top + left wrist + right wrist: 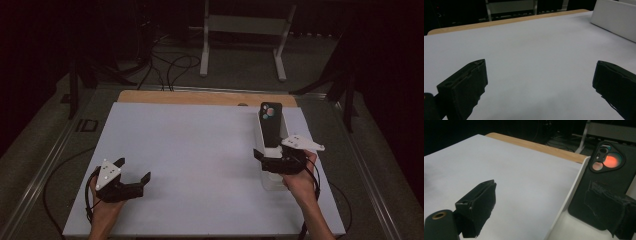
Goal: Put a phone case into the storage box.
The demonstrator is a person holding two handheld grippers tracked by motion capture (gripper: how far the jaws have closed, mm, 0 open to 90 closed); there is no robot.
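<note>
Standing tilted in a white box (272, 172) at the right side of the table (200, 165): a black phone (271, 125), back with camera lenses facing up. Right gripper (265, 159) low at the box, fingers (477, 207) spread wide, one outside the box wall over the table, the other against the phone's back. Left gripper (134, 172) resting near the front left of the table, fingers (465, 87) wide apart, holding nothing.

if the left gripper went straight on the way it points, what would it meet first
Probably nothing soon: the left gripper, jaws wide apart, looks out over the bare white mat. The white box sits off to one side of that line, though depth is unclear.
</note>
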